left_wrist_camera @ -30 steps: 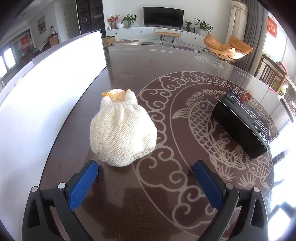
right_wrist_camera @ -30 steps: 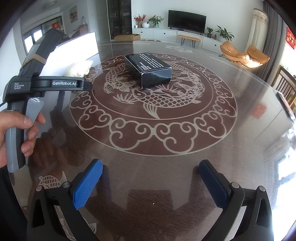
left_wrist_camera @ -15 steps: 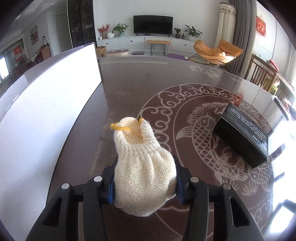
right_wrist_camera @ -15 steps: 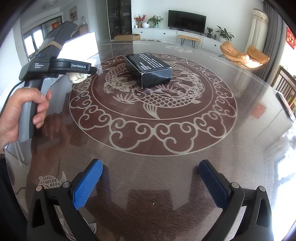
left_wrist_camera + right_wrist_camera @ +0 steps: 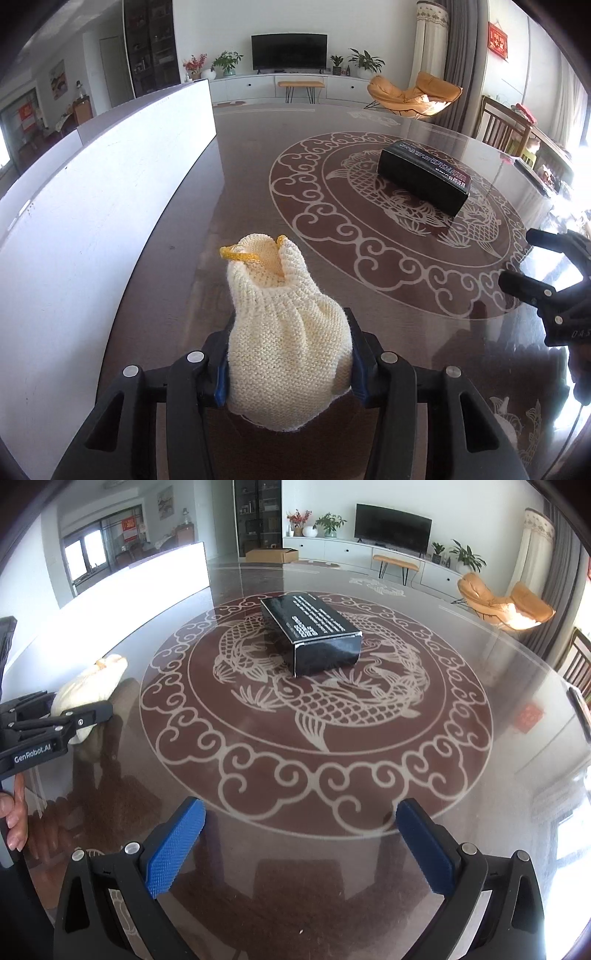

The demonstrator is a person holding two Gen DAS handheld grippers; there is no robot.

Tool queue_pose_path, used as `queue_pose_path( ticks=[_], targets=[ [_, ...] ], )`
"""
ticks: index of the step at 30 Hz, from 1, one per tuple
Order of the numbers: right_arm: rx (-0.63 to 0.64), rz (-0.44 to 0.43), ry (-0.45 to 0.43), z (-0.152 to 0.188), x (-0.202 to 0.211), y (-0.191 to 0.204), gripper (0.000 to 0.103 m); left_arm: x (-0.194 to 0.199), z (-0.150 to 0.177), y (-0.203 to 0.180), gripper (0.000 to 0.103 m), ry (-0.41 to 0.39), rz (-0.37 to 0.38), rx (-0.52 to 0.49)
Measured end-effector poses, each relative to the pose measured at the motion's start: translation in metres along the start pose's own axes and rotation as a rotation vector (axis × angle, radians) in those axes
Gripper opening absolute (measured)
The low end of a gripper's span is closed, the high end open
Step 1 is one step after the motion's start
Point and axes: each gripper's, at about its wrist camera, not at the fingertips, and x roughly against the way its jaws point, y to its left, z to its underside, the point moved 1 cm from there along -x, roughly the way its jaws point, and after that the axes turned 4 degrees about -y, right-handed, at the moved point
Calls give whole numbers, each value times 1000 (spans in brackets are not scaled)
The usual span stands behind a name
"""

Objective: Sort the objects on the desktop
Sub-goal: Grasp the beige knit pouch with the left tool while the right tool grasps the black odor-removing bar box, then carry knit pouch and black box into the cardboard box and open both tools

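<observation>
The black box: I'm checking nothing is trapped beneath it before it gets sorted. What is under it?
The black box lies flat on the table, over the middle of the inlaid fish pattern. Its underside is covered, so anything thin beneath it cannot be seen.

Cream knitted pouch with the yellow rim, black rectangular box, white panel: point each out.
Cream knitted pouch (image 5: 284,354), left wrist view, on its bunched knit body.
Black rectangular box (image 5: 314,622), right wrist view, on its printed top face.
White panel (image 5: 110,177), left wrist view, on its flat face.
</observation>
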Motion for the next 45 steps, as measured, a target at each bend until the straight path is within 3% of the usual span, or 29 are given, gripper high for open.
queue_pose_path(
  ticks=[4,8,13,16,18,20,23,29,34,36,37,38,39,41,45],
  targets=[
    [100,10,-51,-57,-20,0,103,-1,-1,1,49,0,0,0],
    [162,20,30,-99,-67,7,103,-2,-1,0,49,0,3,2],
    [188,9,151,-112,-113,17,103,3,3,3,49,-1,4,4],
    [113,-59,161,-113,-119,10,103,3,4,3,49,-1,5,4],
    [41,-97,155,-109,-117,3,94,3,4,2,49,0,5,5],
    [22,-79,124,-104,-109,2,76,3,4,1,49,-1,5,4],
    [-10,-66,108,-91,-95,3,60,3,4,1,49,-1,5,4],
    [-32,-33,81,-31,-38,33,60,2,4,1,49,-1,10,8],
    [-71,-78,82,10,5,55,61,2,4,0,49,-3,16,13],
    [-96,-96,102,16,11,54,66,2,4,-2,56,-3,3,12],
    [-105,-102,105,16,13,50,75,1,4,-2,61,2,-14,17],
    [-107,-100,106,14,15,47,85,1,4,-1,75,5,-29,26],
    [-103,-89,109,12,15,44,87,2,4,1,83,1,-35,37],
    [-85,-95,132,2,11,42,89,4,3,4,90,-10,-41,61],
    [27,-125,202,-11,0,50,89,-7,2,6,90,43,-44,71]
  ],
)
